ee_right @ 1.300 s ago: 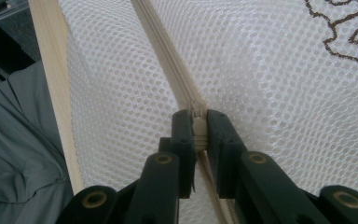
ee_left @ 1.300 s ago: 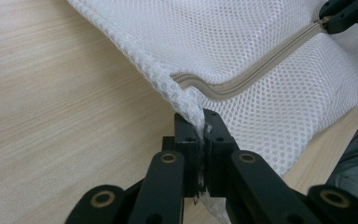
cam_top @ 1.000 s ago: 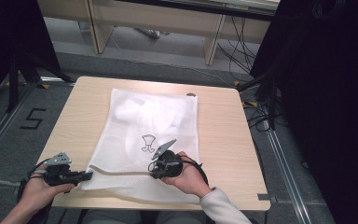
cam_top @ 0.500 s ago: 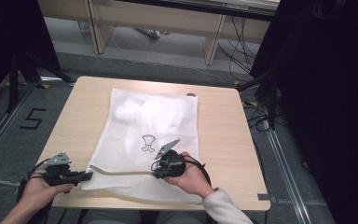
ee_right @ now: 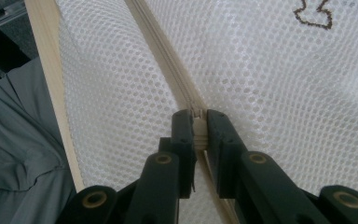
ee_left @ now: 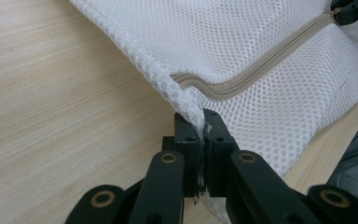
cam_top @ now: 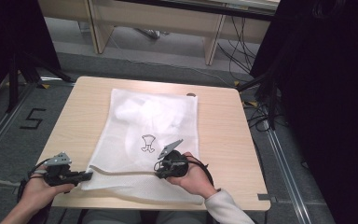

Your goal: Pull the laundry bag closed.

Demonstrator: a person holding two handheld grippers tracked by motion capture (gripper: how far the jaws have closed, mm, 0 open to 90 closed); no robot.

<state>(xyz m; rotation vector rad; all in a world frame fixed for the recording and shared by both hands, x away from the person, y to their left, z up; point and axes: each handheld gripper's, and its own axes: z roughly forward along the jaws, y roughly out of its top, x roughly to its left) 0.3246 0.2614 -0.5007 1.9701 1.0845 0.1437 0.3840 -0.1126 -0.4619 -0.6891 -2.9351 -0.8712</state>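
Two grippers, one white mesh bag [cam_top: 144, 140]: left gripper [cam_top: 85, 176] fingers clamped on the bag's near left corner; right gripper [cam_top: 161, 173] fingers pinching the beige zipper [ee_right: 179, 88] pull. Honeycomb-textured rectangular bag lies flat on one pale wood-grain worktop [cam_top: 223, 135]; grey floor and cables beyond

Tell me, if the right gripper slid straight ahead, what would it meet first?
Probably more of the beige zipper it pinches, running on across the white mesh laundry bag; the right gripper points along it.
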